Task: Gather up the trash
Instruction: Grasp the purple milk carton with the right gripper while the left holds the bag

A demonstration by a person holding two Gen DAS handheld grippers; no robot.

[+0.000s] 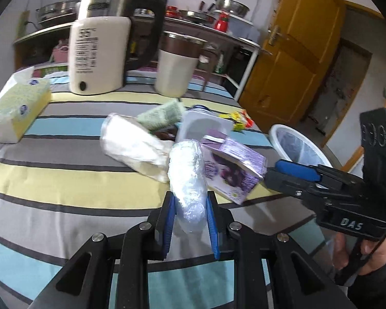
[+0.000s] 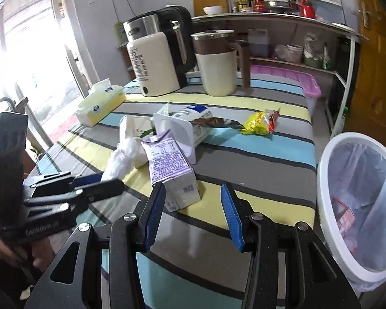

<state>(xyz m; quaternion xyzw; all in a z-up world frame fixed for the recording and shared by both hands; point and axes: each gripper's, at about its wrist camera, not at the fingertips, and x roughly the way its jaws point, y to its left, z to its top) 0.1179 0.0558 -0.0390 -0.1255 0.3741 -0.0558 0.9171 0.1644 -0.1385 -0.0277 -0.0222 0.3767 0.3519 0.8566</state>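
Pinching crumpled plastic wrap (image 1: 189, 177), L gripper (image 1: 190, 221); R gripper (image 2: 193, 213) half-open, empty.

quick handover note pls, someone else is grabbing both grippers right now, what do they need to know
Left gripper: shut on the crumpled clear plastic wrap, near the table's front edge.
Right gripper: open, holding nothing; the purple carton lies just ahead of its fingertips.
White bin: beside the table on the right, lined with a bag, with some red-and-white packaging already inside.
Still on the striped tablecloth: purple carton, white tub, yellow snack wrapper, white paper bag, green packet.
Left to do: drop the wrap in the bin, then clear the rest.
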